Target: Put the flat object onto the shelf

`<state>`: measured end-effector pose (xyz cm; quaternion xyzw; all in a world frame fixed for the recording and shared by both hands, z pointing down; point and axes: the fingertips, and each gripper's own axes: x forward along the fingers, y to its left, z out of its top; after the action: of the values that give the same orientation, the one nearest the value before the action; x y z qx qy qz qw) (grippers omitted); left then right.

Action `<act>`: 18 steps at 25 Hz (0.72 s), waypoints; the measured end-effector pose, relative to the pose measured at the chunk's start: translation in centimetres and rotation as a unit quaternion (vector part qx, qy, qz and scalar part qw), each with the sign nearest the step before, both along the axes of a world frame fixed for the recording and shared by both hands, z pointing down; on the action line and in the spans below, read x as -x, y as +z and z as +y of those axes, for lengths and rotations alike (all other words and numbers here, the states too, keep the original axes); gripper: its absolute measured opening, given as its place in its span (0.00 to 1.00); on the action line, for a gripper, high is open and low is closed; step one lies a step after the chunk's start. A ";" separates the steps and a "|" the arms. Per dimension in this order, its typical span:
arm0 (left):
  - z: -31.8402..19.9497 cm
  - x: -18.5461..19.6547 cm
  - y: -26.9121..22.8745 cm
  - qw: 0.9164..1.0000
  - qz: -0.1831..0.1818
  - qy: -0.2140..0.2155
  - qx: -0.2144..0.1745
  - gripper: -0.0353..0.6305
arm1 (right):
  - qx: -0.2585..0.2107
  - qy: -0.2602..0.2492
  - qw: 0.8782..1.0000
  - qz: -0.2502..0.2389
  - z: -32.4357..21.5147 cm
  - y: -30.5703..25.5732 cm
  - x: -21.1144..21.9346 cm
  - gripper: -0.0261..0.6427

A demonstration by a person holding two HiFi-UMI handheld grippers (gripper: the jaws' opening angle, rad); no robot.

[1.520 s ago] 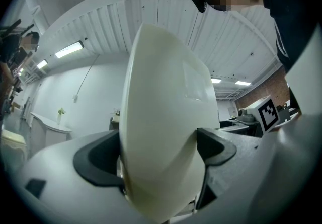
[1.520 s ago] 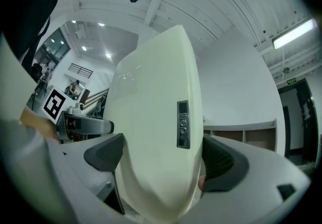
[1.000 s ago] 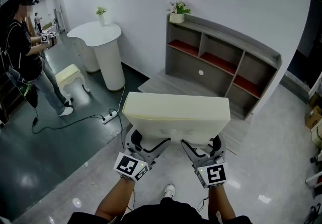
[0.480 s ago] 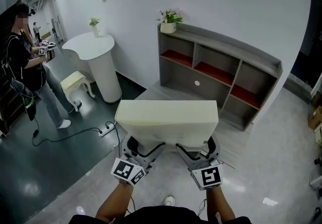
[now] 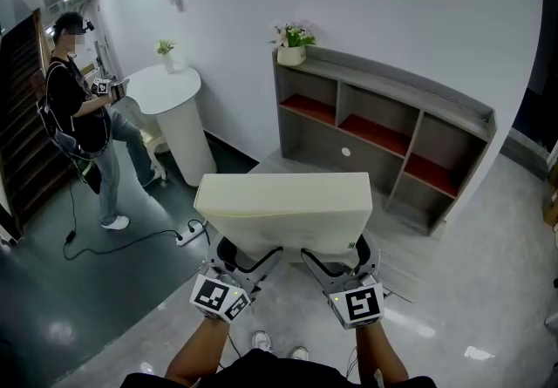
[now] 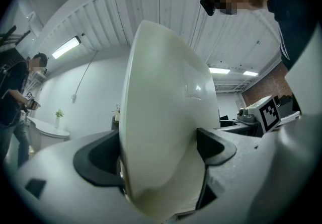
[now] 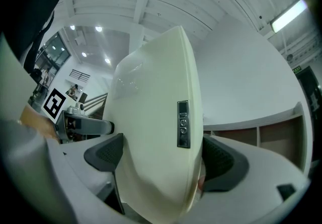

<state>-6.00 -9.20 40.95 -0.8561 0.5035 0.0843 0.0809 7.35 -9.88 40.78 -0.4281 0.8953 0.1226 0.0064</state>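
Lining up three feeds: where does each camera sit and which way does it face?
Head view: on the person's head, looking down at the cream pad, shelf beyond; forearms, left gripper, right gripper show.
Left gripper view: on that gripper, aimed upward along jaws clamping the pad; wearer's torso above.
Right gripper view: likewise; shelf at right.
All three share the pad.

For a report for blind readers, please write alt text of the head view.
A person's left gripper and right gripper each clamp the near edge of a flat cream cushion, held out toward a grey shelf with red-lined compartments. A potted plant sits on the shelf's left end; another person stands far left by a white table.
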 end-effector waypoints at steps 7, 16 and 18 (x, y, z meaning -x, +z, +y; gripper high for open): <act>-3.1 0.8 0.1 1.000 0.005 0.000 -0.004 0.76 | -0.004 0.000 1.000 0.002 -3.1 0.1 0.8 0.75; -9.7 2.2 -0.2 1.000 0.012 0.011 -0.015 0.76 | -0.042 0.006 0.999 0.006 -9.6 -1.0 2.1 0.75; -11.2 2.6 -0.5 1.000 0.013 0.015 -0.018 0.76 | -0.048 0.010 0.999 0.004 -11.0 -1.5 2.5 0.75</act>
<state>-8.62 -20.41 40.45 -0.8608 0.4901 0.1051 0.0885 4.80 -20.84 39.31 -0.4362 0.8839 0.1674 0.0219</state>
